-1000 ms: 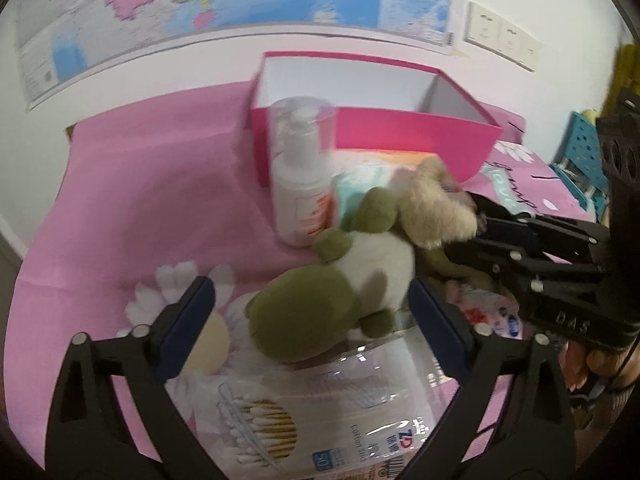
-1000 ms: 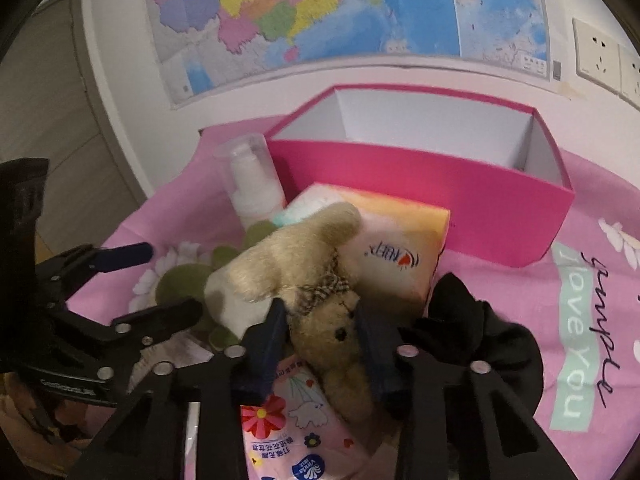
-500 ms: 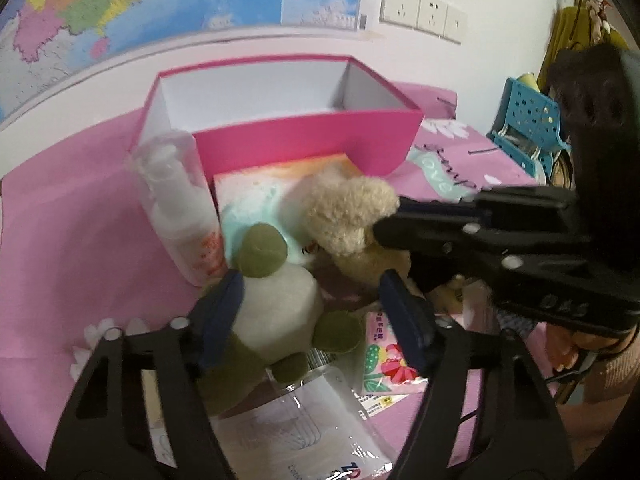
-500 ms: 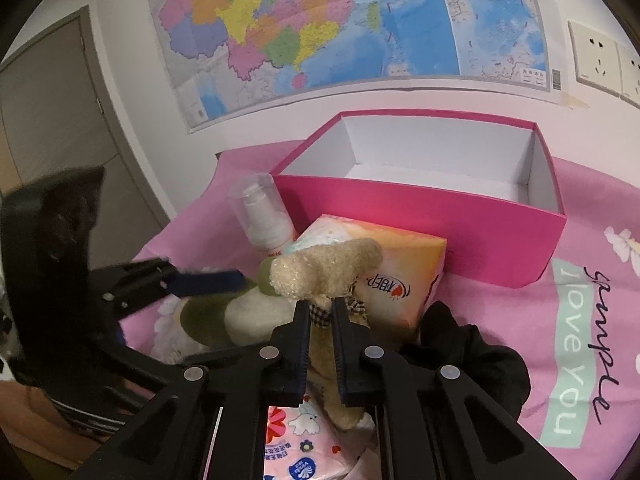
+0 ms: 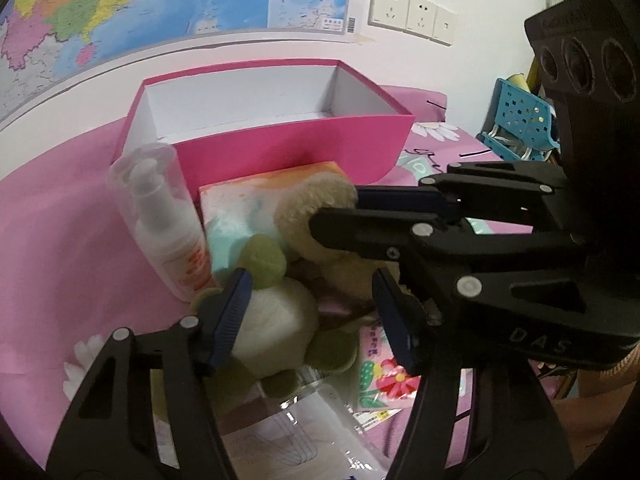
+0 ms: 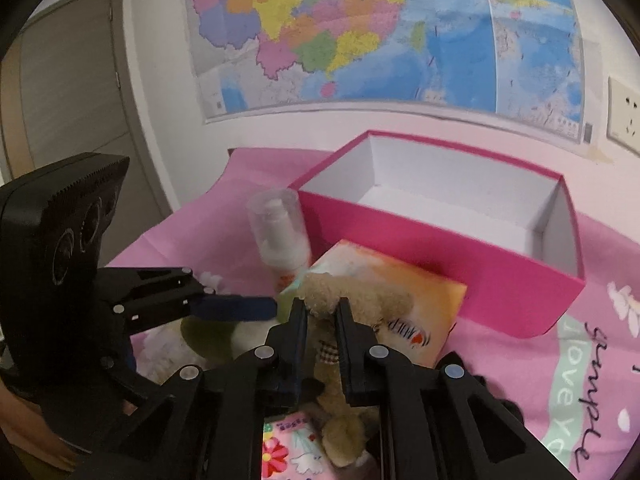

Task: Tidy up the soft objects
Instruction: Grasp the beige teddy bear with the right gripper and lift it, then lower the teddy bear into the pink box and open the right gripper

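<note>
My right gripper point(image 6: 320, 320) is shut on a tan teddy bear point(image 6: 360, 304) and holds it up over a tissue pack point(image 6: 404, 292); the bear also shows in the left wrist view point(image 5: 316, 204). My left gripper point(image 5: 312, 308) is closed around a green and white plush toy point(image 5: 280, 316), its pads touching both sides. An empty pink box point(image 6: 440, 236) with a white inside stands behind, also in the left wrist view point(image 5: 296, 144).
A white pump bottle point(image 5: 160, 220) stands left of the tissue pack point(image 5: 248, 200). A flowered packet point(image 6: 292, 448) and a clear bag of cotton swabs point(image 5: 304, 436) lie in front. A black cloth point(image 6: 460, 364) lies at the right. A pink cloth point(image 5: 52, 216) covers the table.
My right gripper closed on the teddy bear and lifted it. My left gripper moved forward over the green plush and narrowed onto it.
</note>
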`<state>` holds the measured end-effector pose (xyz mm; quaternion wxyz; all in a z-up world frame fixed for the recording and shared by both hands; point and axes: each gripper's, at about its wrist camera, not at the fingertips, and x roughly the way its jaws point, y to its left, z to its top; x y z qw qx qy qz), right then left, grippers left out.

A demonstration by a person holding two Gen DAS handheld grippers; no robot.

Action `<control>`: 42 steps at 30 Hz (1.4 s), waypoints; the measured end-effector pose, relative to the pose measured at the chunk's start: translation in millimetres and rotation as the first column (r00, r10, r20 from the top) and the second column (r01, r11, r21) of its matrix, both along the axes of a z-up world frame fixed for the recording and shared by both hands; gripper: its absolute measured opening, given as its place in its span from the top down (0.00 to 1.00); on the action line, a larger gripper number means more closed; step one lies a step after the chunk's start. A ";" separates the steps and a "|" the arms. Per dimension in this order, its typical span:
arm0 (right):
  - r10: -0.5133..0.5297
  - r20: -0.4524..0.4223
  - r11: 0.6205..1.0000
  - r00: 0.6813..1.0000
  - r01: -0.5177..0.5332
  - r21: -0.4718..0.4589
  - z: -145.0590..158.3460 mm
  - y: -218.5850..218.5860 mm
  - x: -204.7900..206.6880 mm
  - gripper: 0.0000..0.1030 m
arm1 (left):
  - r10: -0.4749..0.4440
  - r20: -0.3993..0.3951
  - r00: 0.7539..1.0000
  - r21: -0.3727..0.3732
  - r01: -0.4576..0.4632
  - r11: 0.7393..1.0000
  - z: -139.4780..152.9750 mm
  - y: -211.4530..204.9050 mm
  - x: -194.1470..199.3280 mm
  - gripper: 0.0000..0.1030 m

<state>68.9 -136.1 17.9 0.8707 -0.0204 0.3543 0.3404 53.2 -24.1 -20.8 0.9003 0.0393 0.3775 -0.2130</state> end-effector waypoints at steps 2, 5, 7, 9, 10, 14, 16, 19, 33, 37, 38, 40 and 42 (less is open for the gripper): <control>-0.012 -0.001 1.000 1.000 0.012 0.021 3.2 -6.1 2.5 0.88 | -0.017 -0.007 1.000 -0.014 0.017 1.000 1.0 -2.7 3.3 0.37; -0.021 -0.005 0.996 1.000 0.021 0.083 14.2 -18.3 7.7 0.88 | -0.037 -0.002 0.999 -0.030 0.037 0.999 7.1 -8.3 9.3 0.37; -0.032 0.013 0.993 0.999 0.030 0.112 27.1 -24.5 11.8 0.89 | -0.049 0.004 0.999 -0.041 0.050 0.998 14.2 -11.9 14.9 0.38; -0.034 0.044 0.991 0.998 0.028 0.131 40.6 -27.9 15.4 0.90 | -0.071 0.008 0.997 -0.065 0.072 0.995 23.1 -15.0 21.5 0.41; -0.037 0.063 0.991 0.997 0.029 0.131 47.2 -28.6 18.2 0.90 | -0.076 0.013 0.997 -0.072 0.077 0.994 27.9 -16.3 24.7 0.41; -0.044 0.122 0.992 0.992 0.029 0.123 68.0 -27.4 37.2 0.90 | -0.077 0.056 0.995 -0.060 0.081 0.995 49.3 -23.9 41.1 0.41; -0.043 0.135 0.992 0.990 0.026 0.122 74.1 -25.7 48.2 0.90 | -0.067 0.055 0.996 -0.060 0.070 0.996 57.1 -25.0 54.4 0.42; -0.048 0.158 0.993 0.986 0.031 0.112 80.7 -21.5 65.8 0.90 | -0.052 0.036 0.998 -0.056 0.054 0.997 63.7 -26.2 74.6 0.53; -0.061 0.066 0.998 0.996 0.059 0.031 43.3 9.1 139.5 0.87 | 0.056 -0.048 0.997 -0.016 -0.057 0.998 54.4 -14.9 129.9 0.53; -0.076 0.008 0.996 0.997 0.075 0.049 33.5 3.8 145.0 0.78 | 0.081 -0.049 0.995 -0.005 -0.082 0.997 51.3 -5.1 126.2 0.53; -0.080 0.002 0.995 0.997 0.080 0.058 33.8 0.7 144.1 0.77 | 0.084 -0.046 0.995 -0.006 -0.085 0.996 51.8 -2.9 125.4 0.53; -0.090 -0.004 0.993 0.996 0.090 0.074 35.4 -6.4 139.7 0.76 | 0.102 -0.029 0.994 -0.010 -0.102 0.995 53.5 5.9 116.8 0.53; -0.092 -0.014 0.992 0.996 0.093 0.090 38.2 -14.7 131.4 0.75 | 0.106 -0.012 0.994 -0.019 -0.106 0.994 56.7 11.6 110.4 0.53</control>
